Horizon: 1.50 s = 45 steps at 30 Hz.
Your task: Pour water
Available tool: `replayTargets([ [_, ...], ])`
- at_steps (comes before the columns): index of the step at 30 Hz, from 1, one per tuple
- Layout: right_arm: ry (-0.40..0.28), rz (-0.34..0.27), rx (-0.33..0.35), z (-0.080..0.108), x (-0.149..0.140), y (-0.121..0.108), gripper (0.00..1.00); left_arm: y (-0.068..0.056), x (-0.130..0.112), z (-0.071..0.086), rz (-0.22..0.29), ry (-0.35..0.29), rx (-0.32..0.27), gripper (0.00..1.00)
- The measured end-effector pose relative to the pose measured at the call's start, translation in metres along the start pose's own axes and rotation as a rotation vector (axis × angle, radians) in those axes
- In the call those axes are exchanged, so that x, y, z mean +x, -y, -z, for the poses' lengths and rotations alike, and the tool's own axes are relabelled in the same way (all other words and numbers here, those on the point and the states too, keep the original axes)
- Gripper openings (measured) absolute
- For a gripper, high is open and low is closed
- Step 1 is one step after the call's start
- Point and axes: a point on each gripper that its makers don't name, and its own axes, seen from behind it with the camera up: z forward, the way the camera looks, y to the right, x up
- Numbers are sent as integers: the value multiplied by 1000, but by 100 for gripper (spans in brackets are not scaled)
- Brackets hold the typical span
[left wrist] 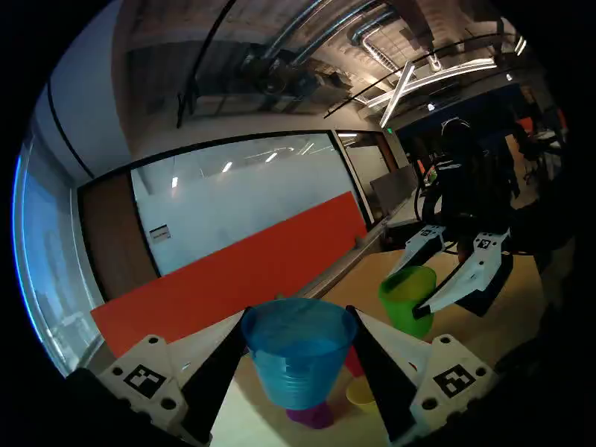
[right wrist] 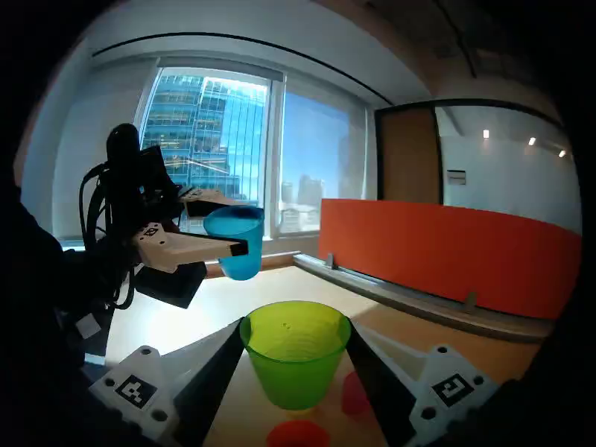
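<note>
A translucent blue cup (left wrist: pixel 299 352) holding water is gripped upright between the fingers of my left gripper (left wrist: pixel 298 357), lifted above the table. Farther off in this view, my right gripper (left wrist: pixel 426 287) holds a green cup (left wrist: pixel 407 298). In the right gripper view the green cup (right wrist: pixel 296 352) sits upright and looks empty, my right gripper (right wrist: pixel 296 357) shut on its sides. Beyond it to the left, the left gripper (right wrist: pixel 237 252) holds the blue cup (right wrist: pixel 236 241) level, higher than the green cup's rim and apart from it.
A light wooden table (right wrist: pixel 223 305) runs below both cups. Small purple (left wrist: pixel 311 416) and yellow (left wrist: pixel 362 395) cups stand on it under the blue cup; red pieces (right wrist: pixel 298 433) lie under the green one. An orange partition (right wrist: pixel 454 253) lines the table's far edge.
</note>
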Motion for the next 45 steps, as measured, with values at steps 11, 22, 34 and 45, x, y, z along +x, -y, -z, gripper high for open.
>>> replayTargets([
  [11, 5, 8, 52, -8, -1, 20, 93, 2, 18, -5, -147, -5, 2, 89],
  [22, 5, 10, 91, -16, -3, 35, 93, -6, 36, -5, -321, -1, -18, 89],
  [34, -5, -3, 117, -20, -1, 44, 93, -7, 52, -7, -426, -6, -10, 89],
  [45, -14, -8, 123, -21, 3, 46, 93, -8, 60, -12, -508, -4, -12, 89],
])
